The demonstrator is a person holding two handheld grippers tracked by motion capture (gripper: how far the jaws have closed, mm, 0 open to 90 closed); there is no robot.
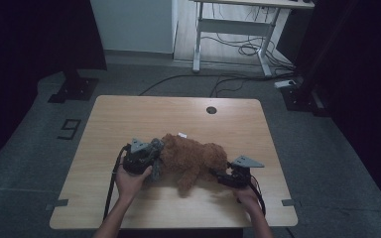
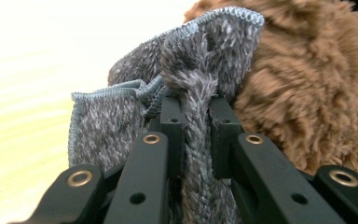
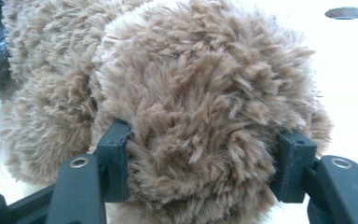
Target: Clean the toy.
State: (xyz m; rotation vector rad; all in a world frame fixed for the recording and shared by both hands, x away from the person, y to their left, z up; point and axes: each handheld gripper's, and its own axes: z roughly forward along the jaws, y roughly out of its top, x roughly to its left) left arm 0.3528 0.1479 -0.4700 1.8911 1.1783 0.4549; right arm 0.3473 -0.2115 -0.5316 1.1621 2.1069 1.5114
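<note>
The left gripper (image 2: 196, 112) has its black jaws pressed together on a fold of grey cloth (image 2: 200, 70). The cloth is fleecy, speckled light and dark, with a pale blue stitched hem that curls along its edges; a ridge of it stands up between the jaws and more of it spreads to the side. It lies against the brown teddy (image 2: 317, 84), whose fur is long, shaggy and tufted.

The right gripper (image 3: 205, 168) holds a rounded, plump end of the teddy (image 3: 200, 93): its jaws stand well apart with the fur bulging between them and their inner faces sunk into the pile on either side.

From above, the teddy (image 1: 193, 158) lies stretched across the near half of the table (image 1: 129, 114), a limb hanging toward the person. The left gripper (image 1: 154, 157), with a grey three-cornered plate on top, is at the toy's left end, where the cloth (image 1: 157, 145) shows as a small grey bunch; the right gripper (image 1: 217, 176) is at its right end. The tabletop is pale wood grain with rounded corners and a round dark hole (image 1: 211, 110) near its far edge.
</note>
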